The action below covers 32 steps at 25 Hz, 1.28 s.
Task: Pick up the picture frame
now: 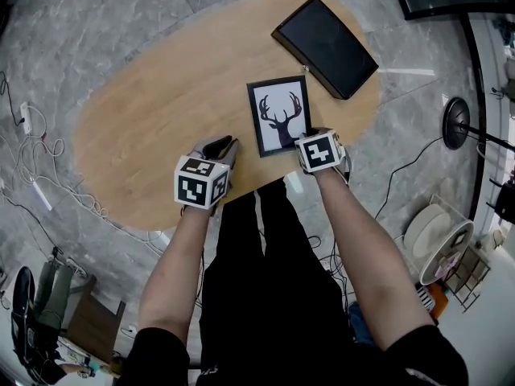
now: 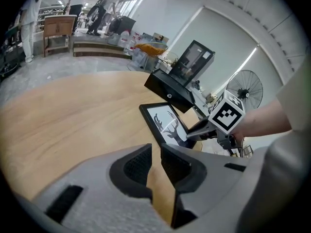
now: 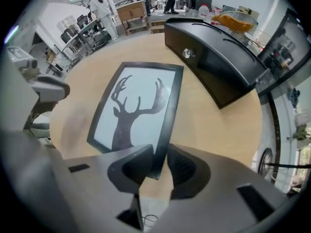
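The picture frame (image 1: pixel 279 115), black-rimmed with a deer silhouette, lies on the wooden surface (image 1: pixel 161 119), close in front of the person and well short of the black case (image 1: pixel 326 45) further back. The right gripper (image 1: pixel 310 145) points straight down over the frame's near right corner. In the right gripper view the frame (image 3: pixel 133 113) runs its right rim into the narrow gap between the fingers (image 3: pixel 187 171), and the rim fills that gap, so the fingers look closed on the corner, though the frame seems not yet lifted.

The left gripper (image 1: pixel 219 148) hangs just left of the frame and apart from it. Its fingers (image 2: pixel 138 166) stand a little apart with only bare wood between them.

The step in hand looks like securing the grip before the lift. A pinch on one corner is a thin hold on a flat, rigid thing. It should be firm and set deep on the rim, and the lift slow and straight up, so that the frame does not swing or slip out. The left gripper is near enough to steady the opposite edge if the frame tips.
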{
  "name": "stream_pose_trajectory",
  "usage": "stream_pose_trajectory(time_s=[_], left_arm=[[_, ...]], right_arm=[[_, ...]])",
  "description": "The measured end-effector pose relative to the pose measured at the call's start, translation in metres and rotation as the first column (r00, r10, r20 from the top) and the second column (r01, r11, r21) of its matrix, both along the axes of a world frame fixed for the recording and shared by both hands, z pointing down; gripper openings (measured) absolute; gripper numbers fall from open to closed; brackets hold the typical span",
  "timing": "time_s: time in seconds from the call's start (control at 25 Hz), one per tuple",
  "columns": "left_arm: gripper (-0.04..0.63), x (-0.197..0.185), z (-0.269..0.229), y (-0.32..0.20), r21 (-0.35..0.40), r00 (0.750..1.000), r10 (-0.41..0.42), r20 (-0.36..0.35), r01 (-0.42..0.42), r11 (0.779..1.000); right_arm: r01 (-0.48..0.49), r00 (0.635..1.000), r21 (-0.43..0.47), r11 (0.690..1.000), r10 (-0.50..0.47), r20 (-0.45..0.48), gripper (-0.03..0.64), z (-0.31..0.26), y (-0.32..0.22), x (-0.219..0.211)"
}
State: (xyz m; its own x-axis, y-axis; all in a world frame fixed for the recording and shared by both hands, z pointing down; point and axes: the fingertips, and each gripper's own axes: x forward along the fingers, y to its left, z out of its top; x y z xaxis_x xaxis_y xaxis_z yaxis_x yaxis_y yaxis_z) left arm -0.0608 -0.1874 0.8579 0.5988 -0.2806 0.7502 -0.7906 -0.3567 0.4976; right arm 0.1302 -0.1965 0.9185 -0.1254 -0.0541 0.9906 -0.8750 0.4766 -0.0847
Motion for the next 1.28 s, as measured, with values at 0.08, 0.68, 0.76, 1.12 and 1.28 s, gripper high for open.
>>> stream_pose_trajectory(time_s=[0.08,0.68,0.76,1.12,1.28], left_arm=[[0.066,0.003,-0.001,0.002,-0.001,1.000,0.009,-0.004,-0.009,1.000],[0.067,-0.011,-0.056,-0.026,0.020,1.000,-0.006,-0.021,0.006,1.000],[0.067,-0.012,-0.068,-0.028,0.018,0.999,-0.019,-0.033,0.020,1.000],[0.101,-0.009,-0.109,-0.033,0.021,0.995,-0.034,-0.093,0.036,0.999],[0.152,-0.001,-0.141,-0.033,0.025,0.988,-0.040,-0.149,0.044,0.999]], right_arm=[[-0.025,1.000,-0.008,1.000,0.025,-0.003,0.084,0.000,0.002,0.002],[-0.236,0.966,-0.014,0.972,0.236,0.103,0.069,-0.042,0.011,0.015],[-0.249,0.961,-0.010,0.968,0.249,0.125,0.069,-0.054,0.013,0.014],[-0.293,0.928,0.061,0.954,0.269,0.259,0.069,-0.116,-0.011,-0.007],[-0.294,0.906,0.101,0.950,0.244,0.345,0.069,-0.157,-0.025,-0.026]])
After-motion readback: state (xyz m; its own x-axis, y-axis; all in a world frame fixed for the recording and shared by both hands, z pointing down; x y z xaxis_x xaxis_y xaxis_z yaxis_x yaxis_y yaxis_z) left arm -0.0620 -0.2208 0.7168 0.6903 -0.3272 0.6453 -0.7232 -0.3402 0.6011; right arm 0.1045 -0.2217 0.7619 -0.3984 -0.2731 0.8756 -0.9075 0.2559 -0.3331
